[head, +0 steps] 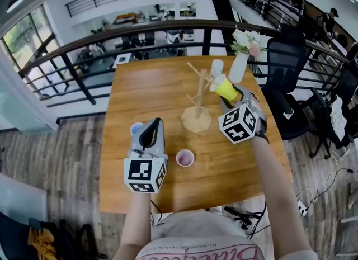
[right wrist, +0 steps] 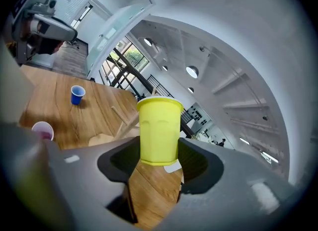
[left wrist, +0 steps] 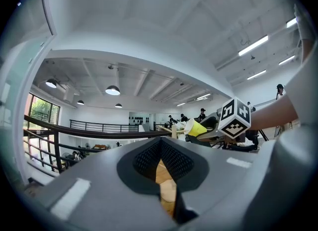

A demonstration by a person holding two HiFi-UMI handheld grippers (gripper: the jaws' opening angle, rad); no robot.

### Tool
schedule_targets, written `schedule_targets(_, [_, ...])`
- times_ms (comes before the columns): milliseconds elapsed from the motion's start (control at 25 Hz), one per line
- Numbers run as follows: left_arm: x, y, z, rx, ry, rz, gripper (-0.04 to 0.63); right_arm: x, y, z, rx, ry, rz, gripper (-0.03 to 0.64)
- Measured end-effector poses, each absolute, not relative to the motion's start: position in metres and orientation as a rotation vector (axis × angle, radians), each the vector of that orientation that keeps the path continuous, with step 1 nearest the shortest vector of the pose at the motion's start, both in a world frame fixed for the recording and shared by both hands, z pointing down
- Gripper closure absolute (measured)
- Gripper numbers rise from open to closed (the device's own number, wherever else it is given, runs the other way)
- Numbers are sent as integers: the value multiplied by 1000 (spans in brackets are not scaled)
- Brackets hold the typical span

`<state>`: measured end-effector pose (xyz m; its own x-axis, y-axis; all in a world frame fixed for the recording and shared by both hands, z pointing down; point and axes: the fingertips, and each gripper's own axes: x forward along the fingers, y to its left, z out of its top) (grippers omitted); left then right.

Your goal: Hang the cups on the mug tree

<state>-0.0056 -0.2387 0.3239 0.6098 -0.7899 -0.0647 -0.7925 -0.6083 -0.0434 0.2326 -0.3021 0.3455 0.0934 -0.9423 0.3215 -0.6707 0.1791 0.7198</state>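
Note:
The wooden mug tree stands mid-table on a round base. My right gripper is shut on a yellow cup, held off the table just right of the tree's upper pegs, with its mouth facing away. In the right gripper view the yellow cup fills the gap between the jaws, and the tree's pegs are behind it to the left. My left gripper rests level over the table's near left, shut and holding nothing. A blue cup peeks out beside it. A pink cup stands near the front.
A white vase of flowers stands at the far right of the table. A white cup is by the tree's far pegs; whether it hangs there I cannot tell. A black railing runs behind the table, and an office chair is to its right.

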Motion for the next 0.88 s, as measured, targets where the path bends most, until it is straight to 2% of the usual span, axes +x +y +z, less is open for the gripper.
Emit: schedule_targets(880, [-36, -241, 327, -2728, 1464, 104, 581, 206, -323, 365, 1134, -1275, -765, 387])
